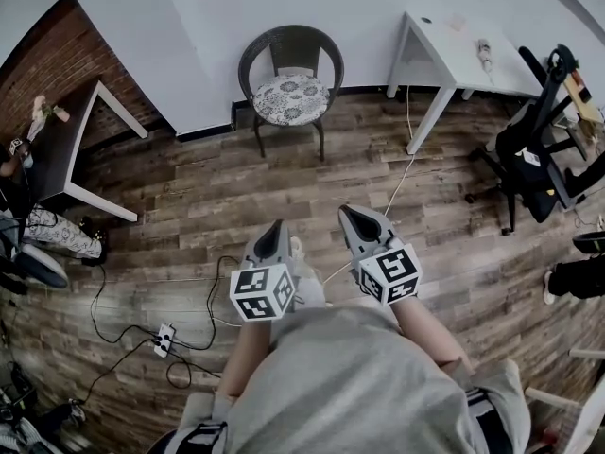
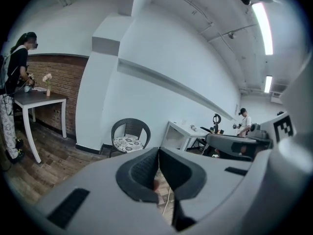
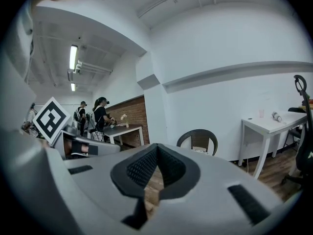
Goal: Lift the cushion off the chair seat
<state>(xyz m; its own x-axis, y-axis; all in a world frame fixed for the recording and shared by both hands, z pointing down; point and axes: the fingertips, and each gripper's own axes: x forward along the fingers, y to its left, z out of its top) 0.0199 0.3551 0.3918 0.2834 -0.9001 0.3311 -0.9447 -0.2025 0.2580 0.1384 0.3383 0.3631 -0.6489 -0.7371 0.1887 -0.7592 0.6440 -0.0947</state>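
Note:
A dark wicker chair (image 1: 290, 69) stands against the white wall, far across the wood floor. A round floral cushion (image 1: 290, 98) lies on its seat. Both grippers are held close to my body, well short of the chair. My left gripper (image 1: 275, 233) and right gripper (image 1: 355, 218) point toward it, side by side. In the left gripper view the chair (image 2: 130, 131) and cushion (image 2: 126, 143) sit beyond the left gripper (image 2: 158, 153), whose jaws are shut on nothing. In the right gripper view the chair (image 3: 197, 140) shows behind the right gripper (image 3: 156, 150), jaws together and empty.
A white table (image 1: 463, 50) stands right of the chair, a dark table (image 1: 71, 145) at the left by the brick wall. A black office chair (image 1: 529, 154) is at the far right. A power strip (image 1: 164, 340) and cables lie on the floor to my left. People stand nearby.

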